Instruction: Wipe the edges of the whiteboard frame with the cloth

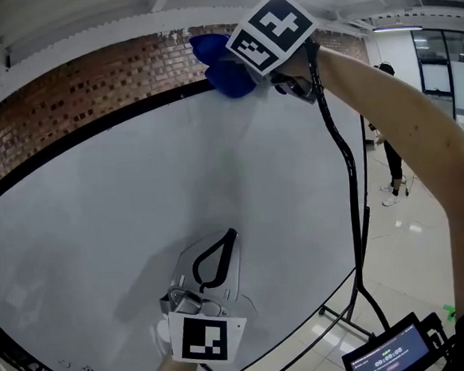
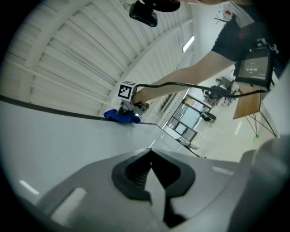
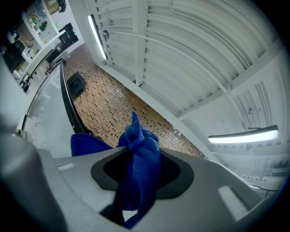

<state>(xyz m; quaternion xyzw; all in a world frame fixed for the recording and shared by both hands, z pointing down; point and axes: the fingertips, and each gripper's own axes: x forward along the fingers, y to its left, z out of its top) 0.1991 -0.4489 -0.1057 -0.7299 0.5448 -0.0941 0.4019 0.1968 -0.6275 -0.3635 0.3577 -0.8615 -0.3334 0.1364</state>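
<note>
A white whiteboard [image 1: 137, 196] with a thin black frame [image 1: 91, 128] stands in front of a brick wall. My right gripper [image 1: 235, 72] is raised to the frame's top edge and is shut on a bunched blue cloth [image 1: 221, 65], which presses against that edge. In the right gripper view the cloth [image 3: 138, 167] fills the space between the jaws, with a fold spilling out to the left. My left gripper [image 1: 228, 237] is low, shut and empty, its tips against the board's white face. The left gripper view shows the cloth [image 2: 120, 116] far off on the frame [image 2: 50, 110].
A black cable [image 1: 347, 172] hangs from my right gripper down past the board's right edge. The board's stand legs [image 1: 346, 320] rest on a shiny floor. A small screen [image 1: 389, 356] sits at lower right. A person [image 1: 391, 152] stands far right.
</note>
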